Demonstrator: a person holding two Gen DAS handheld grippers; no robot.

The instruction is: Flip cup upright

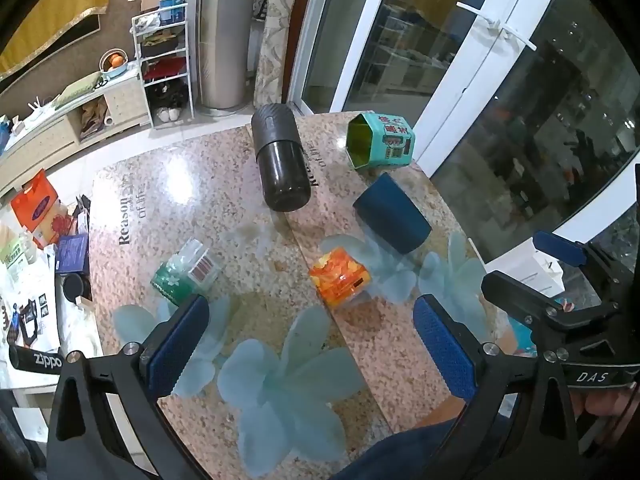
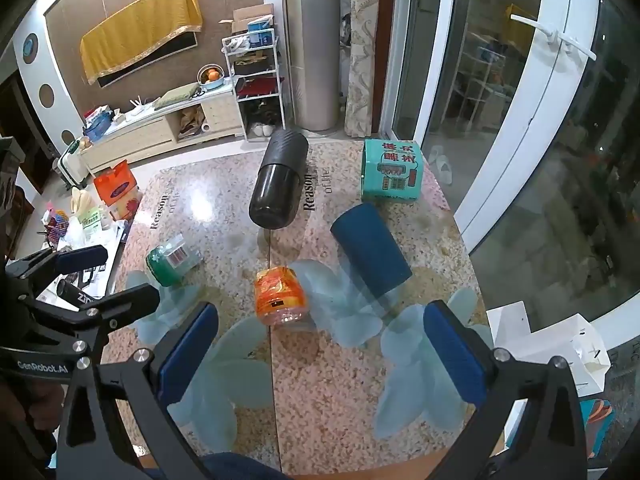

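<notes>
Both pairs of blue-padded fingers stood wide apart and held nothing: the left gripper (image 1: 312, 344) and the right gripper (image 2: 320, 352) hovered over the near edge of the speckled granite-patterned tabletop (image 2: 328, 392) with pale blue flower prints.

Taking the dark blue plastic cup (image 2: 370, 252) as the landmark, it lay on its side on the table, well beyond the right gripper's fingertips and slightly to the right of them; which end was the mouth could not be told from either view. Nearer than the cup and to its left lay an orange patterned cylindrical container (image 2: 280, 294), also tipped over. Farther left of the cup was a small green jar with a barcode label (image 2: 170, 260), on its side. Beyond the cup and to its left lay a tall black cylindrical flask with a ribbed cap (image 2: 278, 182). Just beyond the cup sat a teal hexagonal tin with red lettering (image 2: 392, 172), on its side with its open mouth showing in the left view.

Judging by this, the task seemed at its very start, with the approach not yet made. The next move likely called for the right gripper to reach toward the cup, straddle its round body across the width, close, then rotate it to stand.

Past the table, beyond the cup, stood a grey cylindrical tower appliance (image 2: 312, 48), a white wire shelf rack (image 2: 252, 80) and sliding glass doors with white frames (image 2: 500, 120).
</notes>
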